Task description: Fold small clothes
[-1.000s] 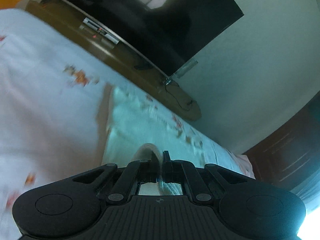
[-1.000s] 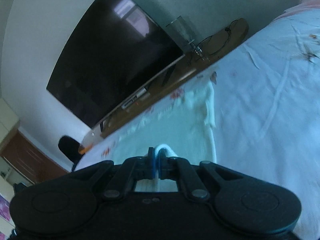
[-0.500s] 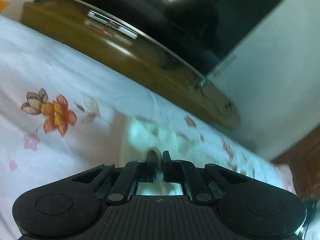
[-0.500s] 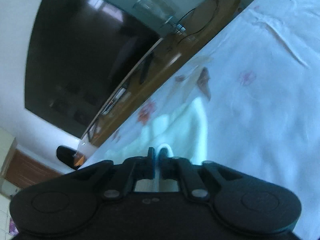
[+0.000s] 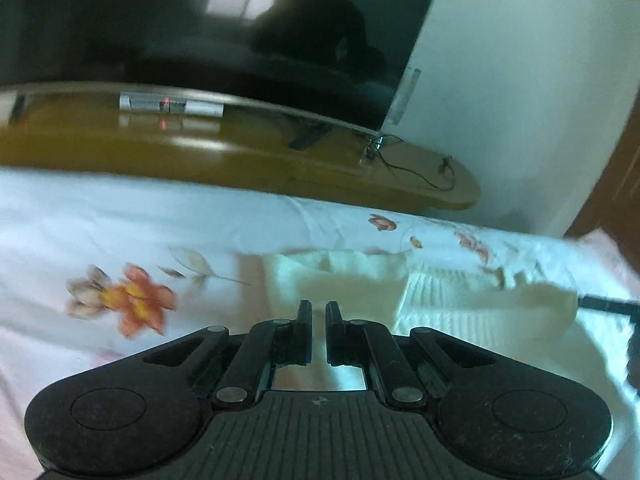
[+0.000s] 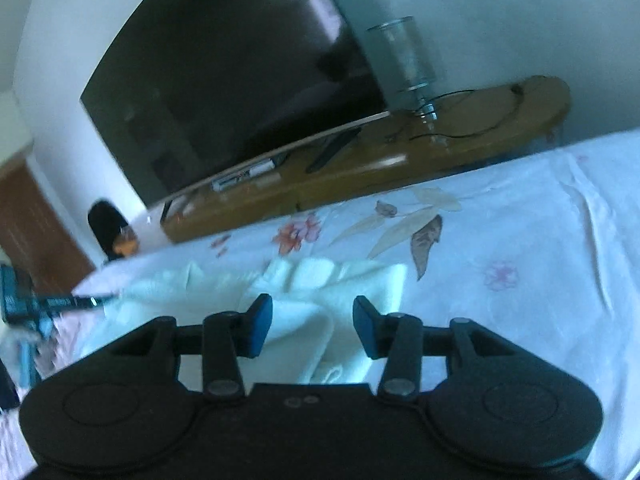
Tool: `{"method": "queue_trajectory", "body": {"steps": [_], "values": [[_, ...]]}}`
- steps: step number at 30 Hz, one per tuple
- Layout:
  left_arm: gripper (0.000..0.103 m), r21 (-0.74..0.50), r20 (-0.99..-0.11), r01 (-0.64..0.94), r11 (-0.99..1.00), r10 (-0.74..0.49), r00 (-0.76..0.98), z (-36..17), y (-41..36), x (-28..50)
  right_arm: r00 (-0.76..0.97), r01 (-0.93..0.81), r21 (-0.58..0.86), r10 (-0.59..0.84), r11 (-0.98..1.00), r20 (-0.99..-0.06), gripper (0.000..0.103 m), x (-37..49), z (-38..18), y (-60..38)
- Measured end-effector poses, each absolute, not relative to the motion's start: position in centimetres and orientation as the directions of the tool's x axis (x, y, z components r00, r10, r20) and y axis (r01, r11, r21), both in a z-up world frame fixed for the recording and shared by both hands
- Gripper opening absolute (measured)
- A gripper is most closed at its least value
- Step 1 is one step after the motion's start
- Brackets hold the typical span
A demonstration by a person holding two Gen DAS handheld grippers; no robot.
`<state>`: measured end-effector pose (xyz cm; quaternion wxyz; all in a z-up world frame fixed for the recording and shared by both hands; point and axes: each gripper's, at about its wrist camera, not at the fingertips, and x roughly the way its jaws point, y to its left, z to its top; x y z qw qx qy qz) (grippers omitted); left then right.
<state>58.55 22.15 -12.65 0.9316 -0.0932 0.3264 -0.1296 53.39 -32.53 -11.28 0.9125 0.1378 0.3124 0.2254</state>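
Note:
A cream knitted garment [image 5: 460, 300] lies folded on the flowered bed sheet [image 5: 100, 232]. My left gripper [image 5: 319, 312] sits low over the garment's left end. Its jaws are nearly together, pinching a thin edge of the cloth. In the right wrist view the same garment [image 6: 360, 280] lies rumpled under my right gripper [image 6: 312, 316]. The right jaws are opening. Its blue pads [image 6: 260, 320] stand apart, with the cloth between them but not pressed.
Beyond the far edge of the bed stands a low wooden bench [image 5: 240, 160] with a large dark television [image 5: 200, 20] above it. A glass vase [image 6: 404, 56] and cables sit on the bench's end. A dark wooden door [image 6: 24, 220] is at the left.
Both grippers have carried the garment's edge forward and down onto the sheet, and both views rolled level. The right jaws have parted and let go of the cloth. The left jaws stay closed.

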Motion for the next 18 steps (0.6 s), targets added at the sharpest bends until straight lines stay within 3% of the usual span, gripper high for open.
{"method": "queue_trajectory", "body": {"steps": [7,10,11,13,18], "values": [[0.004,-0.088,-0.628,0.351,0.932,-0.325,0.707,-12.0,19.9,58.4,0.683,-0.413,0.236,0.470,0.880,-0.558,0.045,53.0,-11.2,-30.5],[0.004,-0.042,-0.641,0.372,0.927,-0.311,0.702,-12.5,18.2,60.4,0.675,-0.451,0.181,0.467,0.874,-0.571,0.055,53.5,-11.2,-29.4],[0.004,-0.052,-0.643,0.366,0.929,-0.312,0.700,-12.7,18.0,61.1,0.671,-0.467,0.158,0.465,0.870,-0.577,0.051,53.8,-11.3,-29.0],[0.004,-0.091,-0.640,0.315,0.945,-0.297,0.708,-13.1,18.3,62.1,0.674,-0.442,0.190,0.465,0.877,-0.574,0.037,54.7,-11.3,-29.0],[0.004,-0.133,-0.610,0.275,0.952,-0.297,0.735,-13.4,19.1,61.9,0.688,-0.330,0.373,0.491,0.867,-0.534,0.036,56.3,-11.5,-31.1]]}}
